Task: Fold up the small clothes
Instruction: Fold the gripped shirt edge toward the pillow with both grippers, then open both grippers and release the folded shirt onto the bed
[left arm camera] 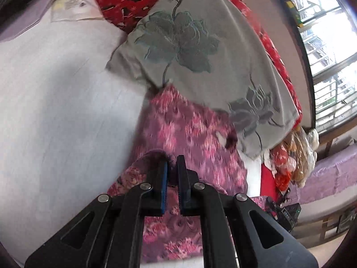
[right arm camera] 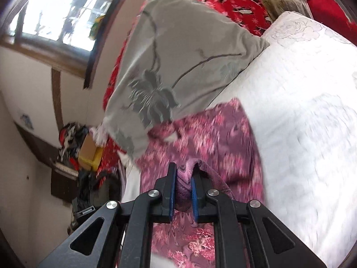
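Where both views blur, pink floral garment (left arm camera: 189, 131), apparently lengthwise toward the grey pillow (left arm camera: 200, 53), edge pinched in left tool (left arm camera: 172, 167) and right tool (right arm camera: 183, 174).

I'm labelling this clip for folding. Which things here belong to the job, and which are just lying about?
In the job: purple floral garment, left gripper, right gripper, both pinching its edge.

Lying about: grey flowered pillow, red patterned quilt, white bedspread, window.

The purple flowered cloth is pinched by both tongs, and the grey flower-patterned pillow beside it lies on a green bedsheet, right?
Not quite: the bedsheet is white, not green, as the right wrist view shows. The rest holds: the purple flowered cloth is pinched by the right tongs and the left tongs, with the grey flower-patterned pillow beside it.
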Motion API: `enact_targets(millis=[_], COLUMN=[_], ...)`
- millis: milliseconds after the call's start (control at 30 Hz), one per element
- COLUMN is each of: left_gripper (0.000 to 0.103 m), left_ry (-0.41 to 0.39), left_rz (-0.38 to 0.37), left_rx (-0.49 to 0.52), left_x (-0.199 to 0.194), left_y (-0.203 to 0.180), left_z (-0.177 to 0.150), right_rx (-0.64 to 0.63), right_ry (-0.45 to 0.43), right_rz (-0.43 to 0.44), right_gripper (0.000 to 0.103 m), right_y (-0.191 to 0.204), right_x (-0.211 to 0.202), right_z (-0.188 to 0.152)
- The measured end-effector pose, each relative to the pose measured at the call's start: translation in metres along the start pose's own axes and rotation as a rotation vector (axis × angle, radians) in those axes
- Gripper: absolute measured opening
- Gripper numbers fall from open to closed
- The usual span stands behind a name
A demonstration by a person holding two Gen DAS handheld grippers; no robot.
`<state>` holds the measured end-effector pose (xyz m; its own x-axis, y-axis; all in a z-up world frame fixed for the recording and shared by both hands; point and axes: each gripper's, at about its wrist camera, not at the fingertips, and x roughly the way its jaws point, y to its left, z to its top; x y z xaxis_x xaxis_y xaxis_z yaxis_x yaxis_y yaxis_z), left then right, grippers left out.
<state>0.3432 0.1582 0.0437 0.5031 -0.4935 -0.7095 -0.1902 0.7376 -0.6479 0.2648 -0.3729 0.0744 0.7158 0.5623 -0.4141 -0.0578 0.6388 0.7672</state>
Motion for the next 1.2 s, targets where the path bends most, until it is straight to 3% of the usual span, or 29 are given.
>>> enact_targets(millis=[267,400,500,567,600,633,667,767,867,967,1000,1033,1067,1100,1200], left_gripper=[0.006,0.006,0.006,0.009,0.017,0.024,0.038,0.042,0.043,0.043,0.042,0.041,0.029,0.014,0.011], left_ry=[0.007,0.063,0.048,0.022,0.015,0.016,0.023,0.072,0.154,0.203,0.188,0.163,0.140,0.121,0.088], left_rz=[0.063,0.114,0.013,-0.040,-0.048,-0.039,-0.014,0.085,0.082,0.150,0.183,0.213,0.224,0.224,0.253], left_rx=[-0.007,-0.038,-0.084,-0.095,-0.096,-0.087,-0.062,0.046,0.081,0.142,0.164,0.201,0.231,0.244,0.234], left_x=[0.063,0.087,0.074,0.058,0.051,0.047,0.044,0.051,0.069,0.088,0.090,0.091,0.091,0.091,0.094], left_y=[-0.006,0.003,0.013,0.017,0.019,0.020,0.020,0.017,0.017,0.006,0.002,-0.004,-0.010,-0.013,-0.013], left_z=[0.063,0.079,0.088,0.094,0.097,0.097,0.094,0.078,0.061,0.044,0.042,0.040,0.040,0.042,0.047], right_rx=[0.085,0.162,0.181,0.174,0.179,0.197,0.211,0.179,0.080,-0.009,-0.044,-0.071,-0.117,-0.157,-0.230], right_ry=[-0.049,-0.022,-0.009,-0.042,-0.090,-0.143,-0.180,-0.165,-0.057,-0.016,-0.016,-0.011,-0.004,0.003,-0.106], right_rz=[-0.080,-0.120,-0.098,-0.054,-0.030,-0.001,0.014,-0.098,-0.246,-0.348,-0.378,-0.390,-0.377,-0.372,-0.324], right_gripper=[0.012,0.017,0.020,0.034,0.041,0.055,0.061,0.061,0.061,0.061,0.060,0.050,0.011,0.007,0.005], right_y=[-0.023,-0.038,-0.040,-0.038,-0.039,-0.042,-0.044,-0.046,-0.037,-0.027,-0.023,-0.019,-0.011,-0.003,0.021], right_x=[0.055,0.077,0.078,0.069,0.058,0.047,0.039,0.036,0.060,0.085,0.093,0.096,0.101,0.104,0.088], right_z=[0.051,0.063,0.067,0.068,0.069,0.069,0.070,0.069,0.061,0.053,0.051,0.049,0.048,0.049,0.055])
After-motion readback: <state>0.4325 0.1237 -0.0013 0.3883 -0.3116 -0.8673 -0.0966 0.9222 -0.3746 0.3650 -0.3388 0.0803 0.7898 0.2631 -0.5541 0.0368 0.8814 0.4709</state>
